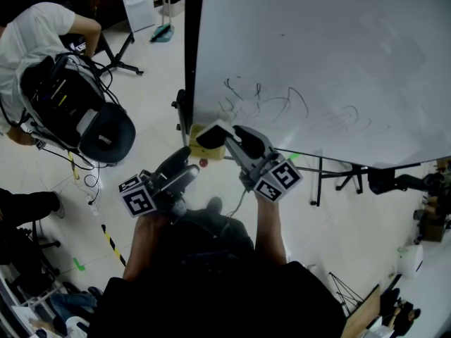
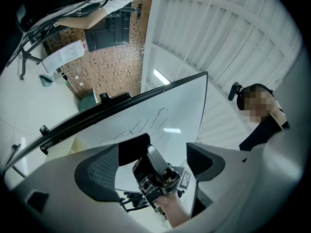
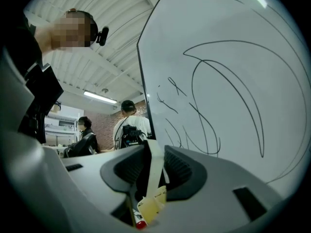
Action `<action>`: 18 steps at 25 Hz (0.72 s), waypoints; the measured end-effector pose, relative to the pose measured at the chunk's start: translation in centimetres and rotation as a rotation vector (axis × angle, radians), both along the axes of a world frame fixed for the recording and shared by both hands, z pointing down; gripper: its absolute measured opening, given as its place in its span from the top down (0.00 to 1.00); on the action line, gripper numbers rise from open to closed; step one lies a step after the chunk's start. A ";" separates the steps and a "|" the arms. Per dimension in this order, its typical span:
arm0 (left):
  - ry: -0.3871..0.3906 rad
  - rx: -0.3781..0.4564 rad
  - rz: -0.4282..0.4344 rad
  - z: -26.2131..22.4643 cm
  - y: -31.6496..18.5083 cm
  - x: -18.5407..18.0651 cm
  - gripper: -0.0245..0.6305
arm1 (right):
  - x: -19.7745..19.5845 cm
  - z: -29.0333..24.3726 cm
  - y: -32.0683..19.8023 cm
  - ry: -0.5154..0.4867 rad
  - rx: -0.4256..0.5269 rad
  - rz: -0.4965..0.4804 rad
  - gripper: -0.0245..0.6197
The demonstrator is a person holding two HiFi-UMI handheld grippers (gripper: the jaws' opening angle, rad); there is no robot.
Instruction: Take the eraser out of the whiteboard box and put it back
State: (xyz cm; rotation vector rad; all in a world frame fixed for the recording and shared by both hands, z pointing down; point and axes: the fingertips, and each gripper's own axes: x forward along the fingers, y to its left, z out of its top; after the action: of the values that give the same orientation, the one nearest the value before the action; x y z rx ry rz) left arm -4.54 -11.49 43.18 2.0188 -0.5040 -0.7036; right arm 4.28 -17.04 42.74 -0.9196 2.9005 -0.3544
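Observation:
The whiteboard [image 1: 317, 62] carries black scribbles, and a yellow box [image 1: 214, 153] hangs at its lower left corner. My right gripper [image 1: 222, 136] is shut on the eraser [image 1: 210, 136], a black block with a white back, just above the box. In the right gripper view the eraser [image 3: 154, 166] stands edge-on between the jaws of this gripper [image 3: 150, 169], over the yellow box [image 3: 151, 207], which holds a red-capped marker [image 3: 140, 223]. My left gripper [image 1: 187, 162] is open and holds nothing, below and left of the box. The left gripper view shows the eraser [image 2: 133, 149] beyond its open jaws.
A person in a white shirt [image 1: 39, 37] with a dark backpack [image 1: 67, 108] stands at the left. The whiteboard stand's legs [image 1: 320, 182] spread over the floor under the board. Cables [image 1: 81, 171] and striped tape [image 1: 111, 243] lie on the floor at the left.

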 end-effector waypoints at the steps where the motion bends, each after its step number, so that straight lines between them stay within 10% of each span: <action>1: 0.000 -0.001 0.000 0.0 0.0 0.0 0.31 | 0.0 0.2 0.0 0.006 -0.002 -0.003 0.73; 18: 0.000 -0.016 -0.003 0.4 0.0 0.1 0.31 | -0.9 3.0 0.2 0.122 -0.020 -0.031 0.73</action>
State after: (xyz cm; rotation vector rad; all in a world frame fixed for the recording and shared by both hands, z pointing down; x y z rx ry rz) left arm -4.48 -11.50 43.57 2.0034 -0.5106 -0.6994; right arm 3.35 -16.86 45.75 -0.9311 3.0301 -0.3418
